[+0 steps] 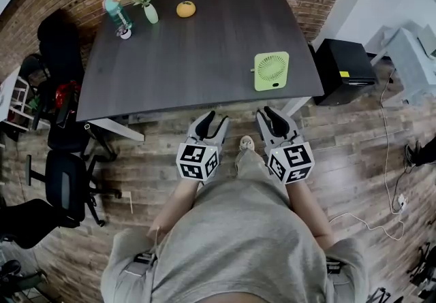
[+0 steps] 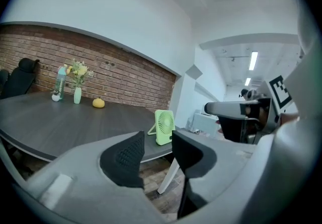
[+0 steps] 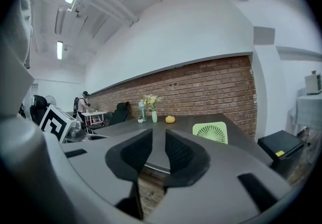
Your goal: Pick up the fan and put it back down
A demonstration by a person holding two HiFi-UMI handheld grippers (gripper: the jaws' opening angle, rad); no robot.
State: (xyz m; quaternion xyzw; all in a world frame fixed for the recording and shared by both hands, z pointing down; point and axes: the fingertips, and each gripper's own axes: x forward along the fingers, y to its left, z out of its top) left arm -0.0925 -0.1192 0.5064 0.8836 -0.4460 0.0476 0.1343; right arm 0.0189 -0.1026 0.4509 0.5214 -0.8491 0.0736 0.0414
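The light green fan (image 1: 272, 71) stands upright on the dark table (image 1: 204, 43) near its front right corner. It also shows in the left gripper view, fan (image 2: 164, 127), and in the right gripper view, fan (image 3: 211, 132). Both grippers hang over the wooden floor in front of the table, short of its edge and apart from the fan. My left gripper (image 1: 215, 120) (image 2: 157, 140) is open with nothing between its pads. My right gripper (image 1: 268, 113) (image 3: 158, 140) shows only a narrow gap between its pads, with nothing in it.
At the table's far left stand a blue bottle (image 1: 117, 12), a vase of flowers (image 1: 150, 12) and an orange round thing (image 1: 186, 9). A black box (image 1: 344, 70) sits on the floor right of the table. Black office chairs (image 1: 65, 179) stand at the left.
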